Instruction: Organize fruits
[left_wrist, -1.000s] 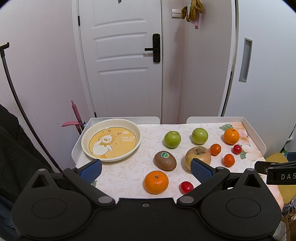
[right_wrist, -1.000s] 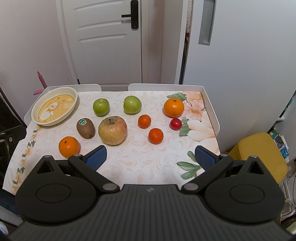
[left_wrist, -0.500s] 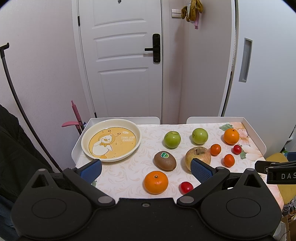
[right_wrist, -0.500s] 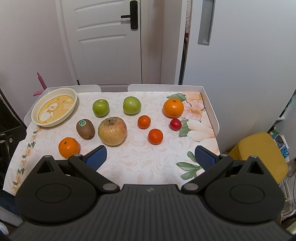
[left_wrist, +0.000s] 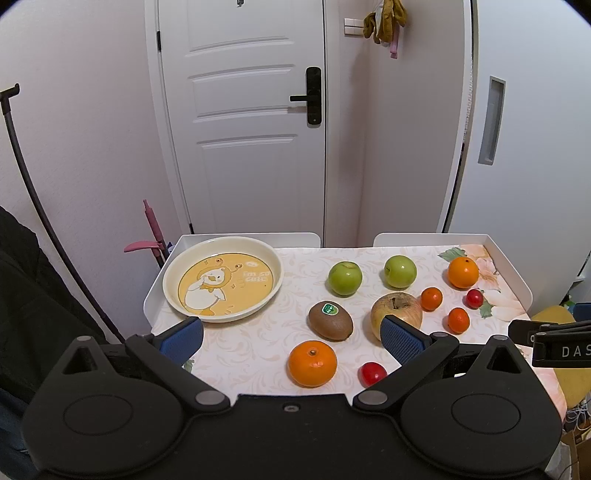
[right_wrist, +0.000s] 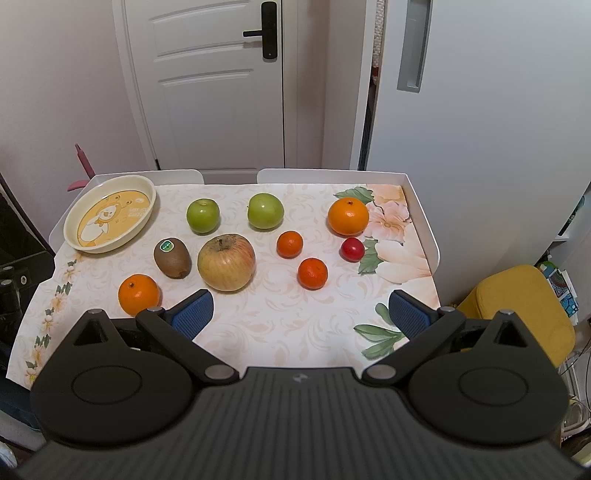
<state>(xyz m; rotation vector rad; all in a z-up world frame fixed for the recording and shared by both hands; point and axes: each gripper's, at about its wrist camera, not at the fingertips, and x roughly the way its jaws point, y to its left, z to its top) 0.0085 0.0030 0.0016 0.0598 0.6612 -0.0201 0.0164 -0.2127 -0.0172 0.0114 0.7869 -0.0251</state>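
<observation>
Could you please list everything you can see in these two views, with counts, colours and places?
round cream plate with yellow duck print: 1, far left corner, empty
green apples: 2, back row
large yellow-red apple: 1, centre
brown kiwi with green sticker: 1, left of large apple
large oranges: 2, near left, far right
small tangerines: 2, right of centre
red cherry tomatoes: 2, right side, near edge
floral tablecloth: 1, cream
white door: 1, behind
yellow stool: 1, right
left gripper: black, blue pads, jaws open
right gripper: same, jaws open

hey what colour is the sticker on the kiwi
Green with a white border, on the kiwi; it shows best in the right wrist view.
</observation>
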